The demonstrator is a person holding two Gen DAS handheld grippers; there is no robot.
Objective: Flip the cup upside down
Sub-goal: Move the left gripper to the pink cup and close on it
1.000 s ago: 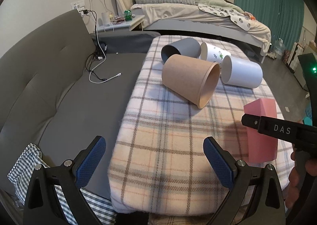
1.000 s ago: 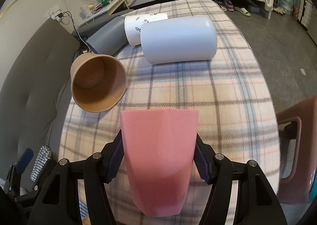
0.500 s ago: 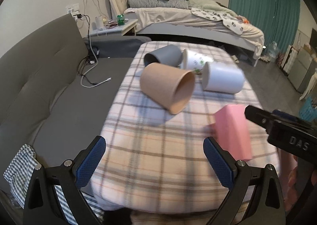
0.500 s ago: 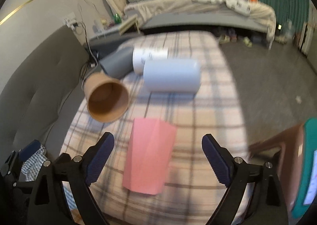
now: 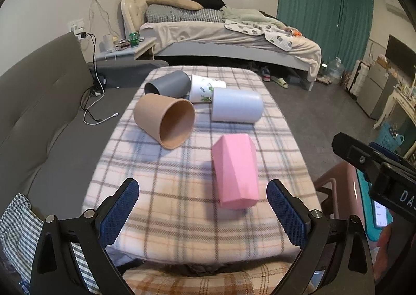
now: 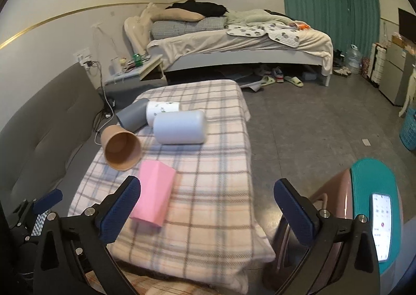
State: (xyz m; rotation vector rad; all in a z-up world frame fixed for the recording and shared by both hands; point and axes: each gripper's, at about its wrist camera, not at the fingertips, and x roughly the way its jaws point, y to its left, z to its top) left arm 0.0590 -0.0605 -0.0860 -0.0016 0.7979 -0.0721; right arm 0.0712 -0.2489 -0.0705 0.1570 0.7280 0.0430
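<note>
A pink faceted cup [image 5: 235,170] stands upside down on the plaid-covered table [image 5: 166,196], near its front right; it also shows in the right wrist view [image 6: 153,195]. My left gripper [image 5: 202,213] is open and empty, held back above the table's near edge. My right gripper [image 6: 206,206] is open and empty, pulled back to the right of the pink cup. A brown cup [image 5: 166,119], a grey cup [image 5: 169,83], a white patterned cup [image 5: 204,87] and a pale blue-white cup [image 5: 236,107] lie on their sides further back.
A grey sofa [image 5: 39,113] with a white cable [image 5: 100,119] runs along the left. A pink stool with a teal cushion and a phone [image 6: 377,217] stands at the right of the table. A bed [image 5: 228,37] is behind.
My right gripper has opened, let go of the pink cup and pulled back to the right. The cup now stands on the table. Both grippers have drawn back from the table.
</note>
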